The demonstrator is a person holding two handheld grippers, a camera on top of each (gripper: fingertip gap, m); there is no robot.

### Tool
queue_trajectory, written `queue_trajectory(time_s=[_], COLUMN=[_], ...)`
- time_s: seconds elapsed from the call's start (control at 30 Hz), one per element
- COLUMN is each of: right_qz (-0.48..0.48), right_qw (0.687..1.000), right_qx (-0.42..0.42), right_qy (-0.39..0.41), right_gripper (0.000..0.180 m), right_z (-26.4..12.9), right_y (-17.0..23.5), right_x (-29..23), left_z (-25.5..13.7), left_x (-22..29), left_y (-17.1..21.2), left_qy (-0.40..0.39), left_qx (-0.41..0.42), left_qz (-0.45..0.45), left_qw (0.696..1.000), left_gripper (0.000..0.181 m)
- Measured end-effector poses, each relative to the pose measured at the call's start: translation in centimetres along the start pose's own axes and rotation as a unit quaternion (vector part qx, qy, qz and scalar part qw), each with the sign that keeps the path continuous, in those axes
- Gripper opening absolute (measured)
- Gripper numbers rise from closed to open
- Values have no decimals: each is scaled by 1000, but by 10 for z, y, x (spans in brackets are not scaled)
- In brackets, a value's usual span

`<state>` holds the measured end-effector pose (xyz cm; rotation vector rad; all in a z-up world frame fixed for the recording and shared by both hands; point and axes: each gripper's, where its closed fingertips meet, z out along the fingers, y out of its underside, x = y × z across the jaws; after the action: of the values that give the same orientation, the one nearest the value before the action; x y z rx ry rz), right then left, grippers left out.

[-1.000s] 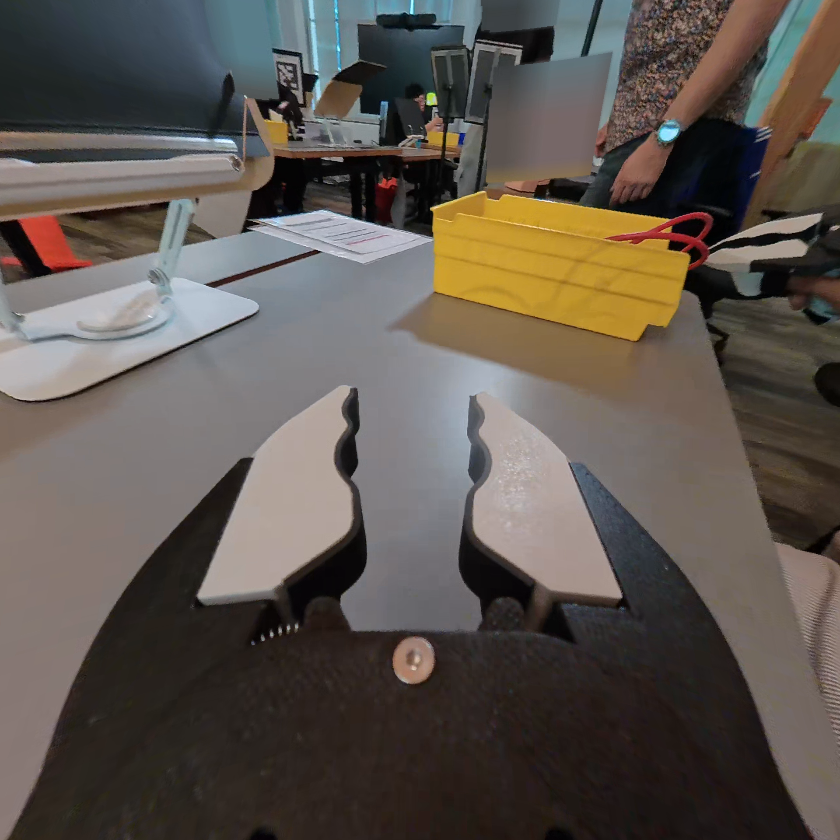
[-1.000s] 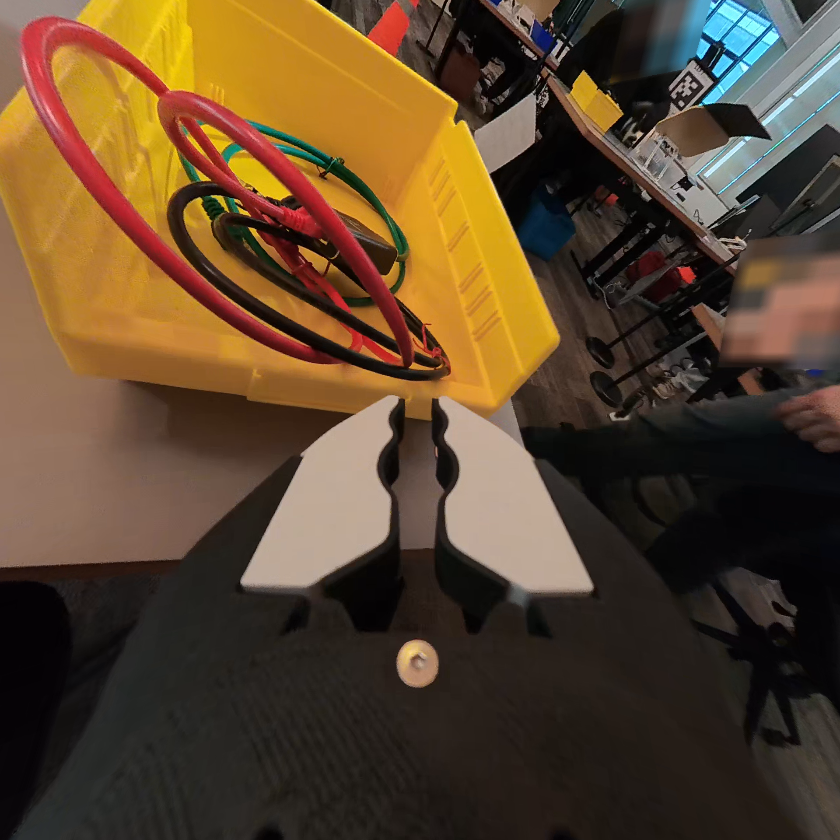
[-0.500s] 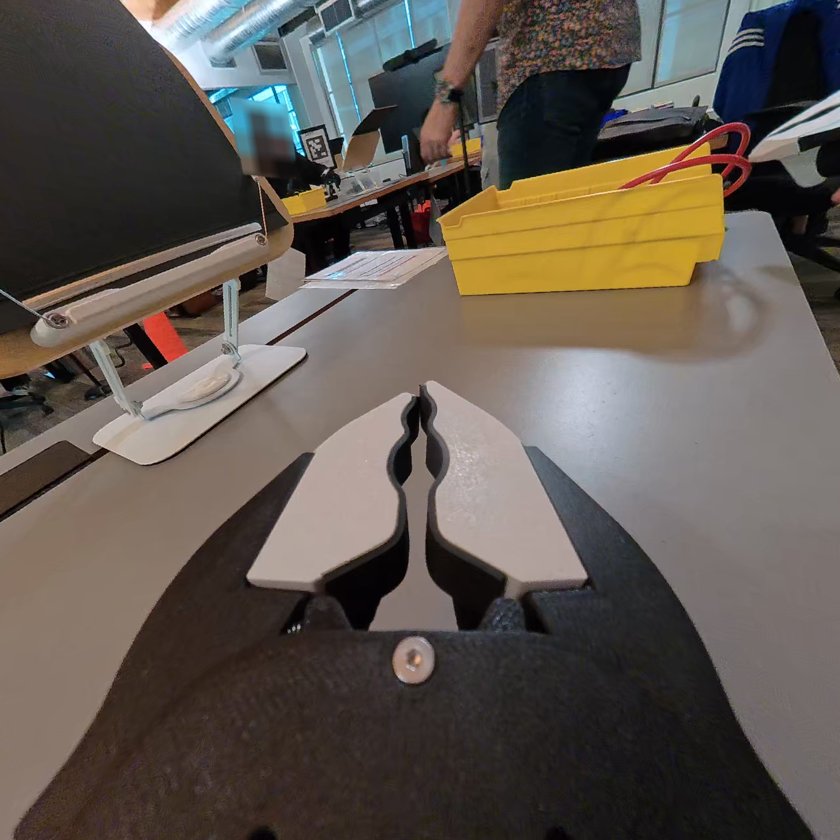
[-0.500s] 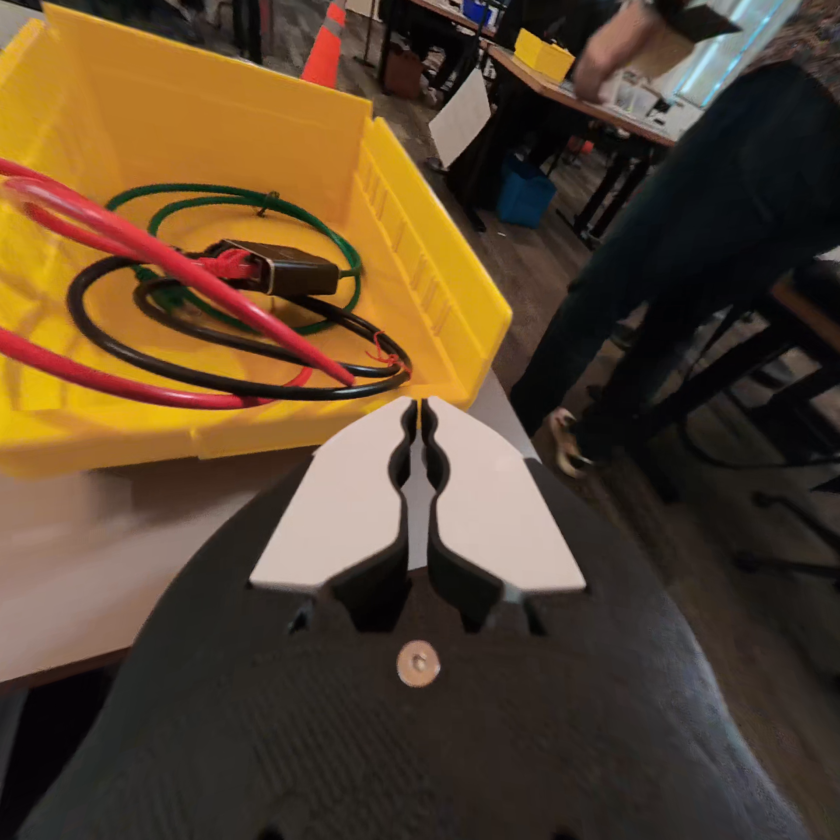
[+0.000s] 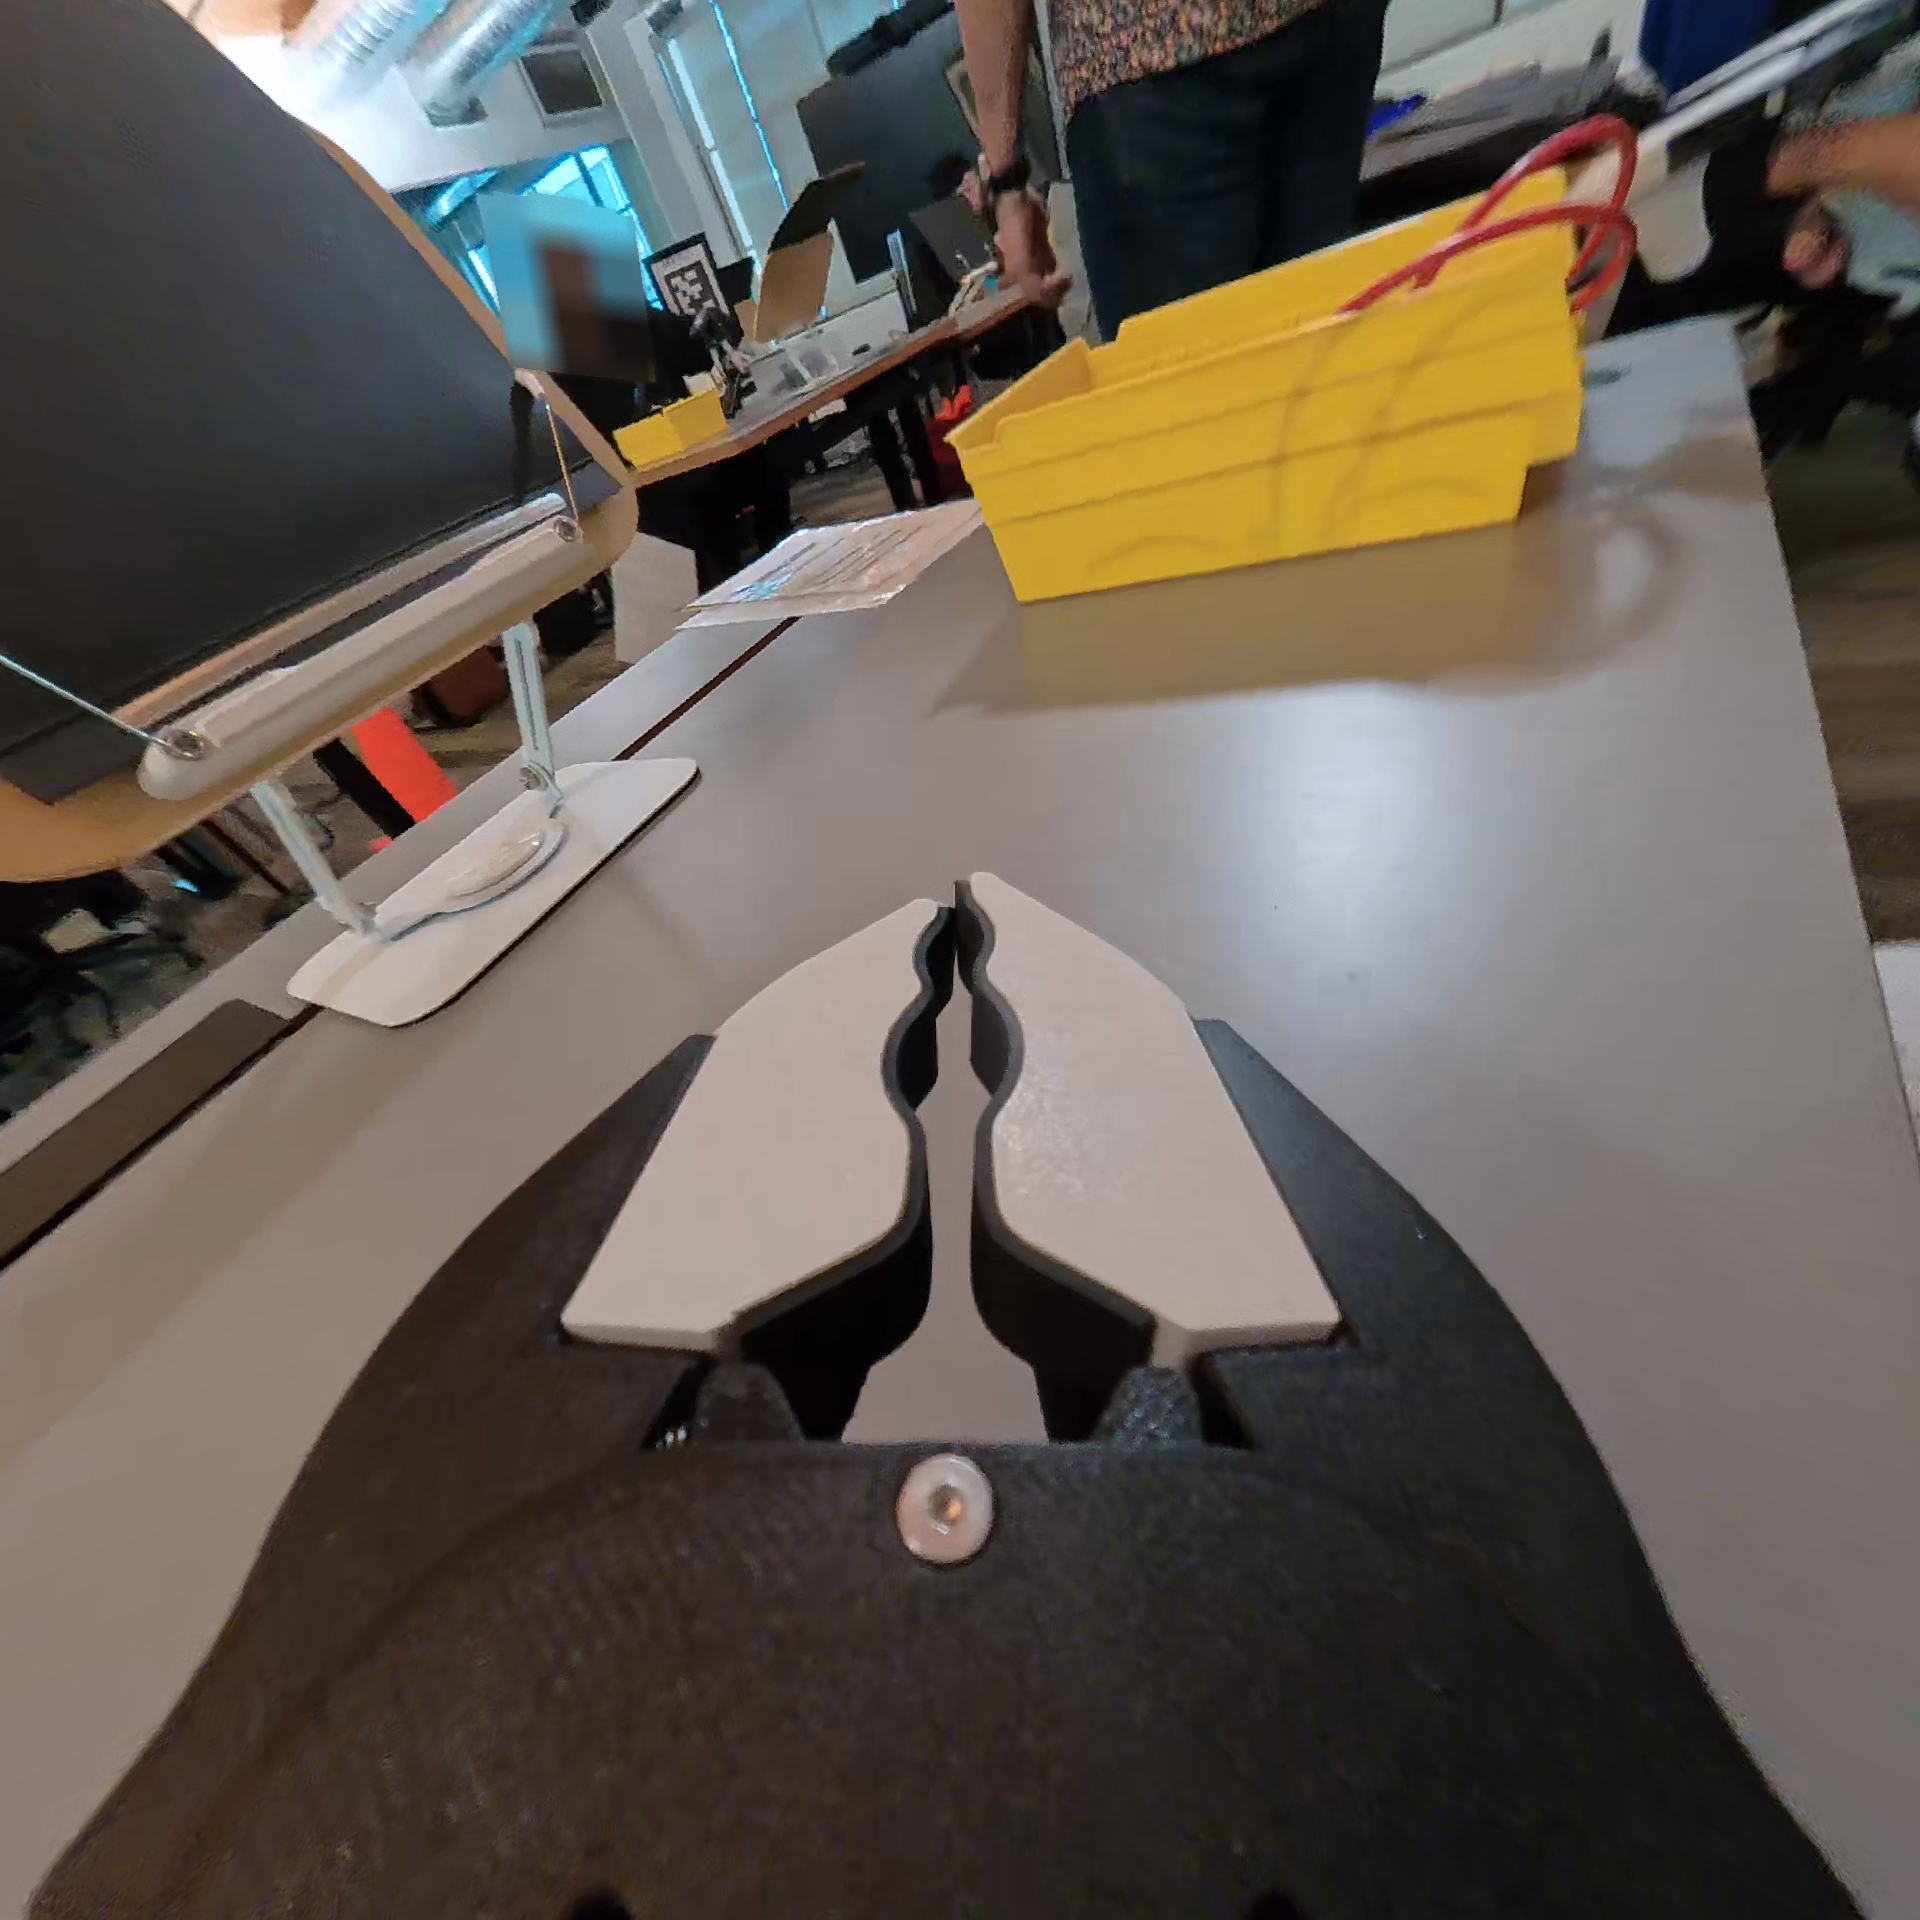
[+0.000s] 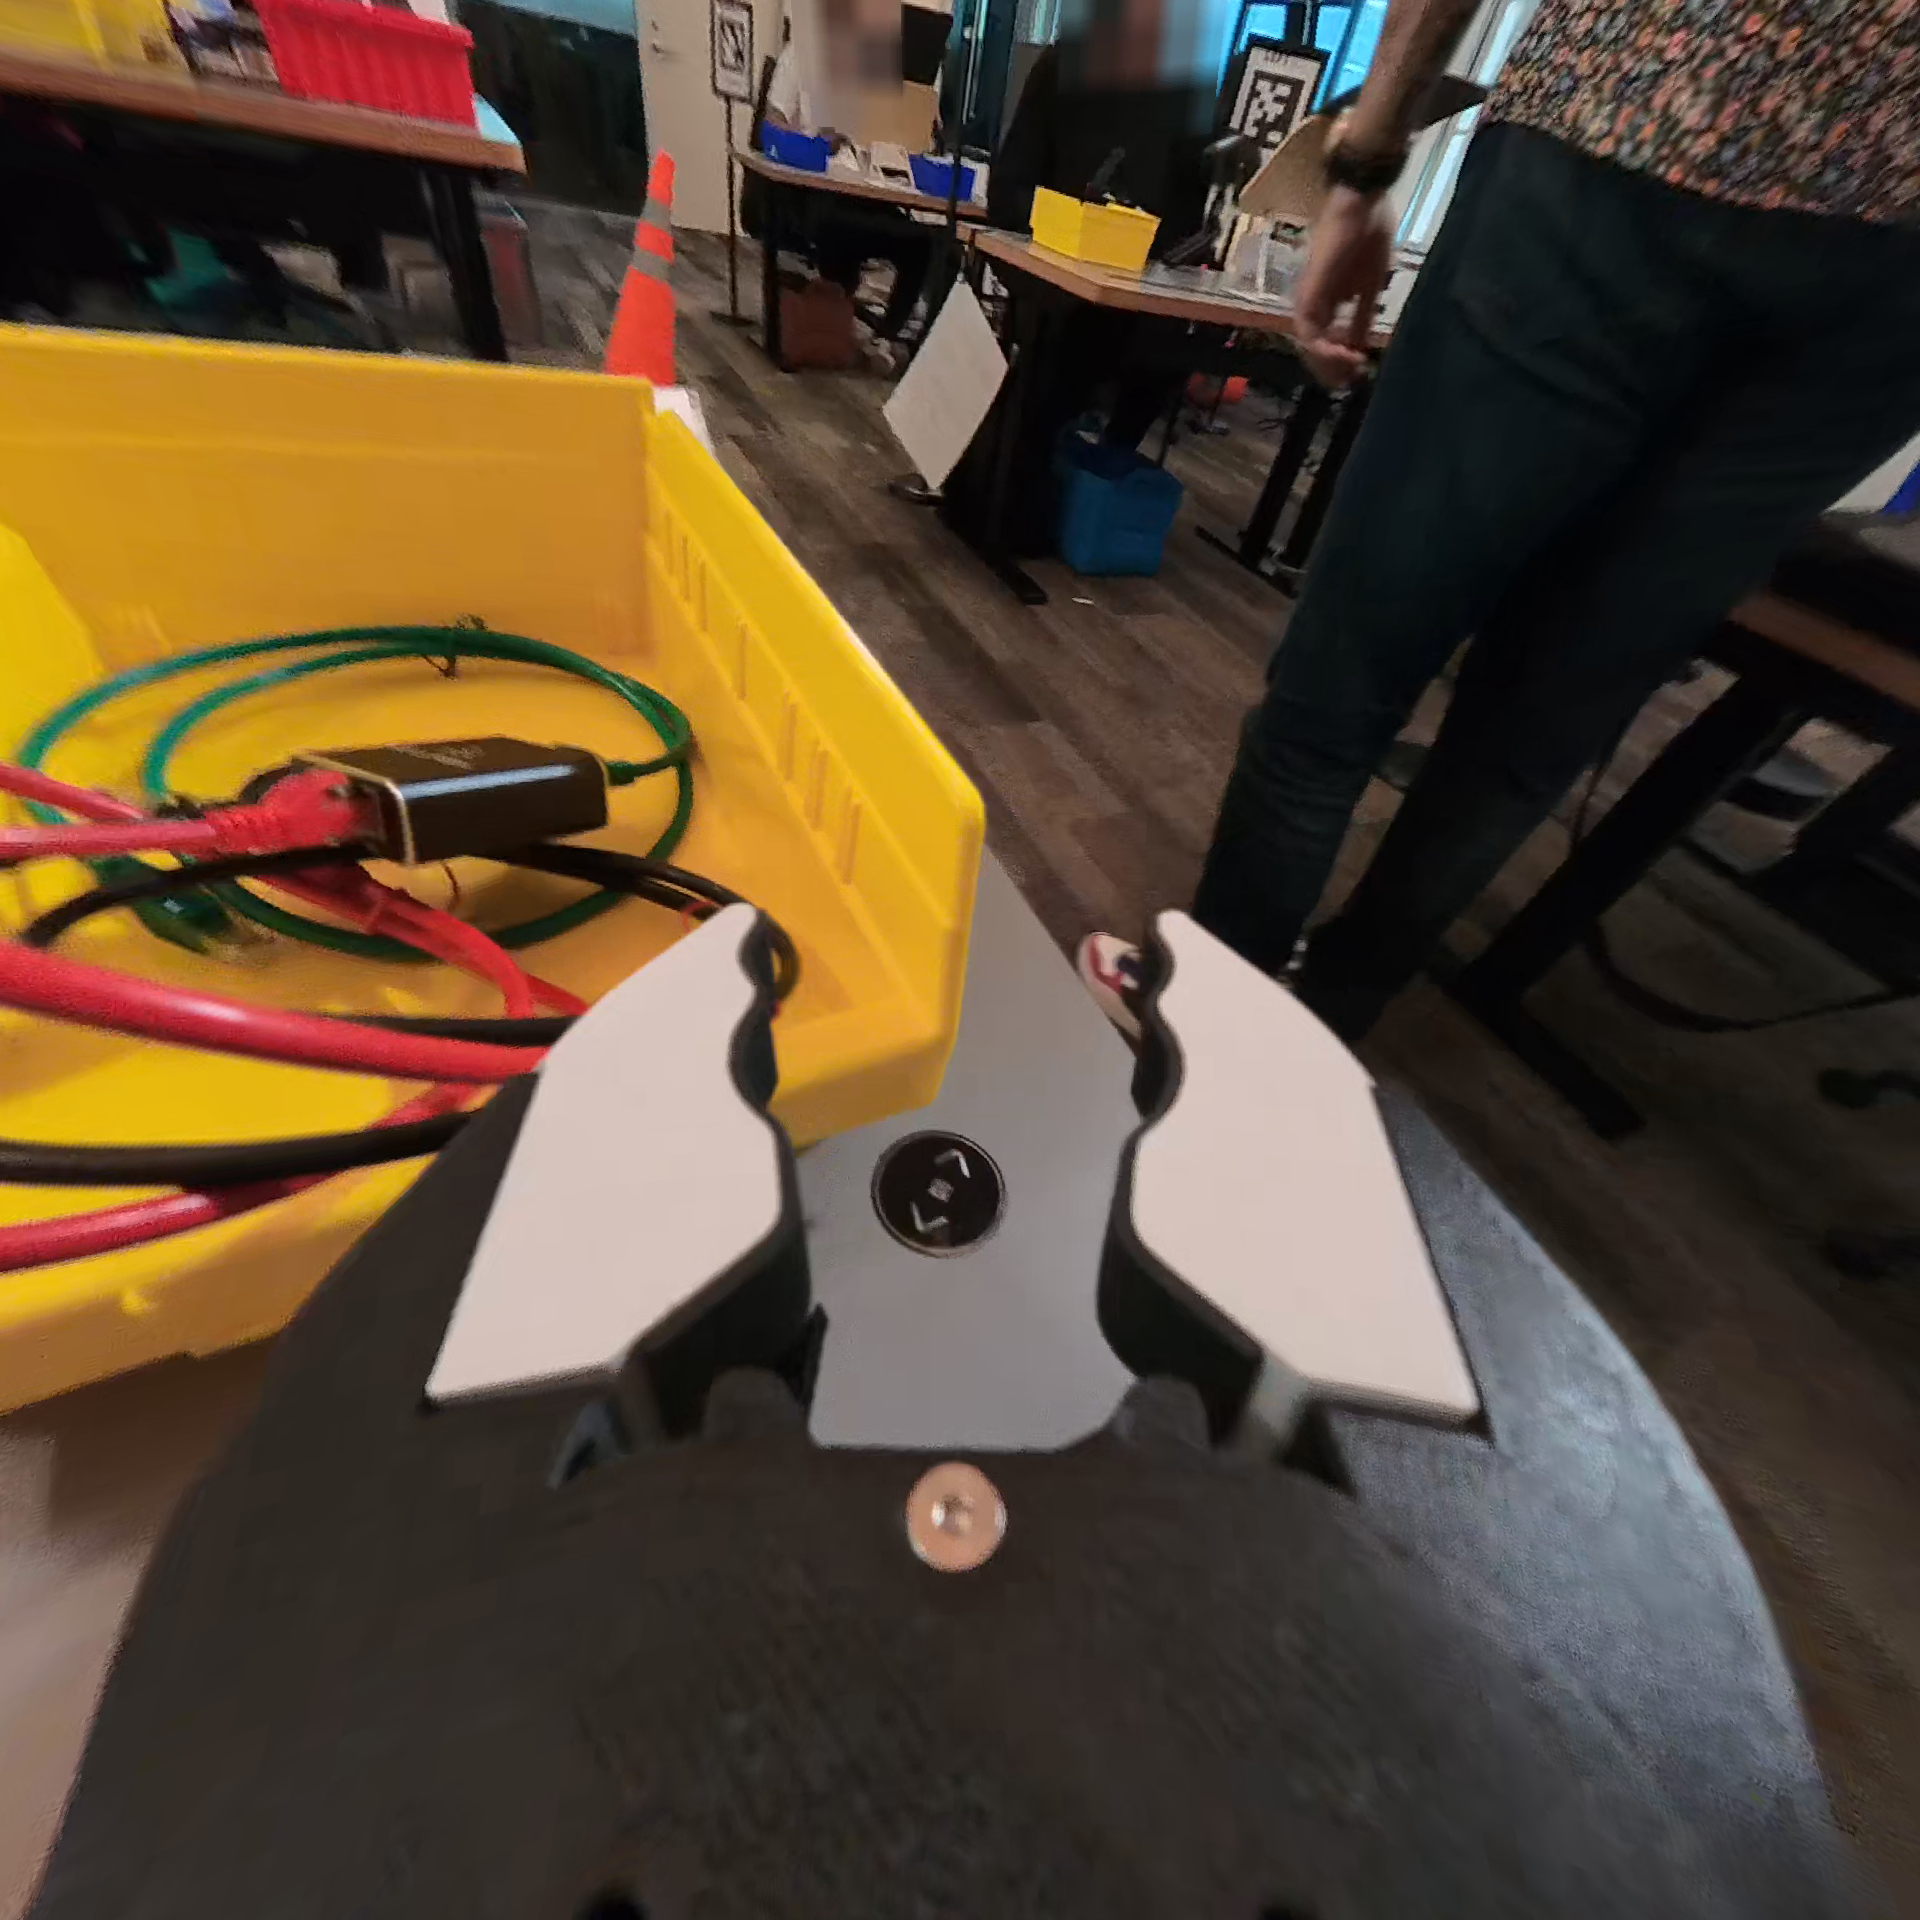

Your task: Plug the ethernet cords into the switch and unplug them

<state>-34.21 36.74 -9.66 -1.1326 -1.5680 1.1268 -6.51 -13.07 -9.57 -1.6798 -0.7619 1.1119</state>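
A yellow bin (image 6: 810,727) holds a small black switch (image 6: 488,795) with a red cord (image 6: 270,821) plugged into its left end. Coiled red, black (image 6: 623,883) and green cords (image 6: 416,649) lie around it. My right gripper (image 6: 956,935) is open and empty at the bin's near right corner, above the table. My left gripper (image 5: 956,896) is shut and empty, low over the grey table (image 5: 1351,935), far from the bin (image 5: 1278,457). Red cord loops (image 5: 1517,208) stick out of the bin's far end.
A person in dark trousers (image 6: 1538,582) stands just past the table's end. A round black button (image 6: 938,1193) is set in the table corner. A black monitor on a white stand (image 5: 488,894) is at the left. Papers (image 5: 842,561) lie beside the bin.
My right gripper has opened wide and swung right along the bin's corner. My left gripper has closed from open to shut and tilted, with the bin now farther right in its view.
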Motion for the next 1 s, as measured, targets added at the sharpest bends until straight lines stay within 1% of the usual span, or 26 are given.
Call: queue_trajectory(time_s=[0.1, 0.13, 0.2, 0.33, 0.47, 0.57, 0.6, 0.63, 0.67, 0.73, 0.8, 0.87, 0.9, 1.0], right_qz=[67, 84, 105, 131, 192, 244, 253, 259, 267, 283, 283, 272, 258, 174], right_qw=[997, 995, 993, 990, 979, 965, 961, 957, 952, 947, 942, 937, 939, 957], right_qx=[21, 24, 23, 21, -13, -39, -38, -39, -43, -52, -49, -41, -41, -42], right_qy=[-32, -49, -54, -47, -61, -88, -102, -124, -141, -145, -174, -215, -224, -229], right_gripper=[82, 88, 93, 98, 98, 84, 73, 56, 45, 40, 35, 15, 11, 8], right_z=[8, 10, 17, 36, 56, 63, 64, 65, 66, 69, 68, 61, 58, 50], right_y=[-11, -14, -18, -18, 0, 8, 7, 6, 6, 9, 6, 1, 0, -2], right_x=[-4, -7, -5, 4, 5, -3, -7, -13, -18, -18, -25, -38, -44, -61], left_z=[-8, -11, -18, -42, -66, -80, -84, -87, -88, -88, -84, -79, -76, -69], left_x=[6, 6, -1, -10, -23, -32, -34, -36, -36, -34, -32, -28, -26, -22], left_y=[1, 0, 1, -5, -4, 2, 0, 0, 0, -1, 0, -1, -1, 0], left_qy=[-17, -31, -79, -138, -184, -209, -216, -222, -223, -221, -217, -208, -204, -189], left_qx=[-9, -10, -11, 8, 22, 33, 43, 48, 50, 50, 41, 35, 32, 23], left_qz=[35, 45, 57, 51, 5, -36, -42, -49, -52, -47, -37, -29, -25, -19], left_qw=[999, 998, 995, 989, 983, 977, 975, 973, 972, 973, 975, 977, 978, 982], left_gripper=[2, 9, 41, 74, 97, 108, 111, 111, 113, 113, 113, 112, 112, 110])
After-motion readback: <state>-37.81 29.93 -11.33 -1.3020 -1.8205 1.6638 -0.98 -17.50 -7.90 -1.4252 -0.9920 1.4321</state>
